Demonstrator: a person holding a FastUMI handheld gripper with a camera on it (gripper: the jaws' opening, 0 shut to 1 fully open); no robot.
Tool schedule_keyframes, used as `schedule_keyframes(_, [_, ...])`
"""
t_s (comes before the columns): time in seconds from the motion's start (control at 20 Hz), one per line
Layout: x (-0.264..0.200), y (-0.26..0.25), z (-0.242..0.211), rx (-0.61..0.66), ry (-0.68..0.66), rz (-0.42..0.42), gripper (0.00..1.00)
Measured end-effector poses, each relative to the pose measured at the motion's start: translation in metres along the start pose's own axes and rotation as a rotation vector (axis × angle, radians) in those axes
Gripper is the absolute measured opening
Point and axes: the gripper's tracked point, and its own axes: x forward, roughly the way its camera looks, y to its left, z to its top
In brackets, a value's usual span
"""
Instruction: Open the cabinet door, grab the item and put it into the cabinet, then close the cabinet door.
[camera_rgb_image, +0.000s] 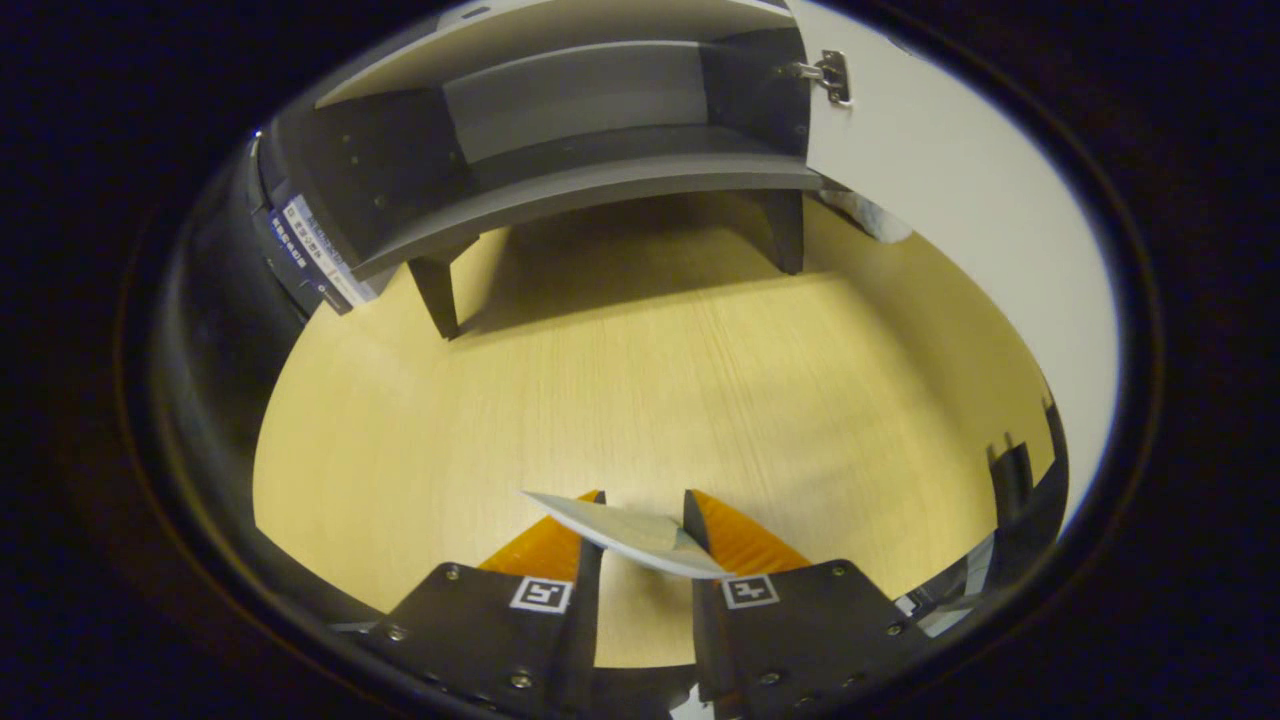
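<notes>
Pale wood-grain bench (650, 390) is taking up most of the scene, lit warm yellow. Gripper (640, 520) is hanging low over its near part, looking toward the cabinet.

Fingers (735, 540) are standing only a narrow gap apart, and a thin, flat, whitish item (640, 535) is lying across that gap at the tips. It is sitting tilted, with its left end sticking out past the left finger and its right end reaching the right finger. It looks pinched between the two, but whether both are actually pressing on it cannot be told. Item type is unclear: a card or a small flat packet.

Grey cabinet (560, 150) is standing at the far side of the bench, well beyond the fingers, raised on short dark legs (438, 295). Its white door (960, 200) is swung open to the right, with a metal hinge (828, 75) showing at the top of the door's inner face. Interior is showing a grey shelf (620, 175) with a pale back panel behind it.

Small labelled strip (315, 250) is sitting on the cabinet's left outer side, with a dark curved surface further left. Some dark shapes are sitting at the near right edge of the bench, too blurred to identify.
</notes>
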Motion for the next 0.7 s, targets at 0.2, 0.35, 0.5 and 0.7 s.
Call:
schedule_keyframes(0.2, [-0.016, 0.000, 0.025, -0.034, -0.048, -0.007, 0.40])
schedule_keyframes(0.35, [-0.037, 0.001, 0.066, -0.035, -0.110, 0.000, 0.40])
schedule_keyframes(0.5, [-0.062, -0.001, 0.107, 0.001, -0.164, 0.013, 0.40])
schedule_keyframes(0.7, [-0.107, 0.000, 0.163, 0.035, -0.245, 0.026, 0.40])
